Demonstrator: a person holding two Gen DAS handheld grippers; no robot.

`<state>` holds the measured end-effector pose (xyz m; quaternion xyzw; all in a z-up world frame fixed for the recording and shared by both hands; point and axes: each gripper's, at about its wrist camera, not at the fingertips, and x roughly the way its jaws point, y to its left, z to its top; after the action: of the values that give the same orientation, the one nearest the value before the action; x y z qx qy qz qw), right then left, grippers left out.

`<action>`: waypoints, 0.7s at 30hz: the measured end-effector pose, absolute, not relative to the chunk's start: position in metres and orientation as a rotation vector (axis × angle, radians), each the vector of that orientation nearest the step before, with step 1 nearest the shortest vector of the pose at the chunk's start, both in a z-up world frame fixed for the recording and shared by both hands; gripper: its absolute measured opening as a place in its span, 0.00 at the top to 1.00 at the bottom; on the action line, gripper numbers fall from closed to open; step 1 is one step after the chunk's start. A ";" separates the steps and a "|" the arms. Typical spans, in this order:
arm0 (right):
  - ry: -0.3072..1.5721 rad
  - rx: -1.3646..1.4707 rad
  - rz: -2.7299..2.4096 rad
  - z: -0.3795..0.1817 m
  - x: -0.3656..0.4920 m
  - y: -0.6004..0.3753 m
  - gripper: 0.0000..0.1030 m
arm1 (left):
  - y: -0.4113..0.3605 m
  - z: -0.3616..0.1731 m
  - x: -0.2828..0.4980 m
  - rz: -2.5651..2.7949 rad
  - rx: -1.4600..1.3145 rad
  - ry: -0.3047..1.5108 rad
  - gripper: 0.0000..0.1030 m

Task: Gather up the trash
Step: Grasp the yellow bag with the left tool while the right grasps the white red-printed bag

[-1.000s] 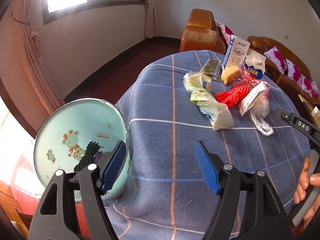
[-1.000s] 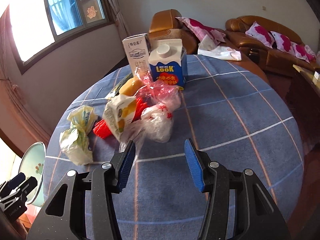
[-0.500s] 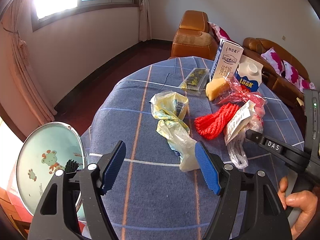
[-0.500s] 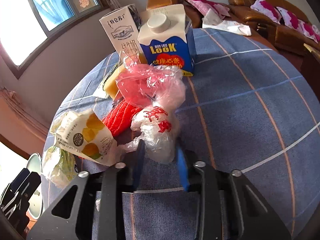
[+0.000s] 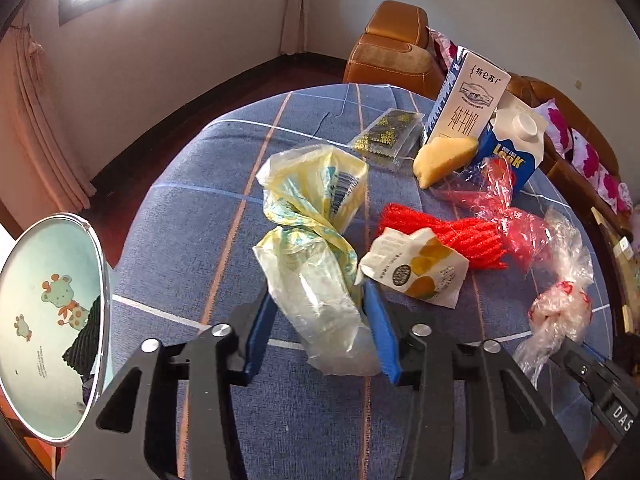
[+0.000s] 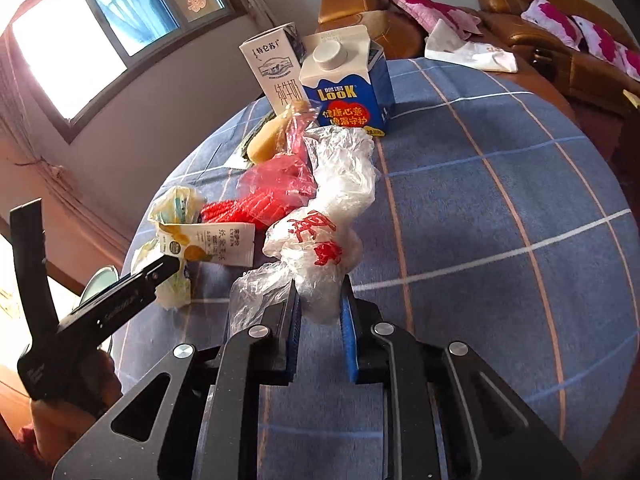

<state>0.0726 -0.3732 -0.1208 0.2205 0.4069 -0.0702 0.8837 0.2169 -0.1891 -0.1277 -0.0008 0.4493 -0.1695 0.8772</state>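
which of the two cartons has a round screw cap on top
The blue LOOK carton, with a white round cap. The taller white milk carton beside it shows no cap.

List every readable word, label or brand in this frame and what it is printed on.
"LooK": blue milk carton, above red Chinese lines.
"特仑苏", "纯牛奶": white milk carton.
"DAS": body of the right gripper in the left wrist view.
Red characters on the clear plastic bag: crumpled, unreadable.
Snack packet, yellow bag, dark sachet: print too small.
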 end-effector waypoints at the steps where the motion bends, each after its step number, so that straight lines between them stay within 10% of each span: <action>1: 0.845 0.454 -0.155 -0.121 0.069 -0.373 0.82 | -0.189 -0.129 0.217 -0.364 -0.009 0.937 0.66; 21: 0.763 0.350 -0.237 -0.098 0.039 -0.346 0.82 | -0.143 -0.105 0.176 -0.400 -0.015 0.890 0.73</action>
<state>0.0389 -0.3457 -0.0980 0.1693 0.3695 -0.1148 0.9064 0.1757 -0.1428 -0.1047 -0.0073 0.4277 -0.1921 0.8832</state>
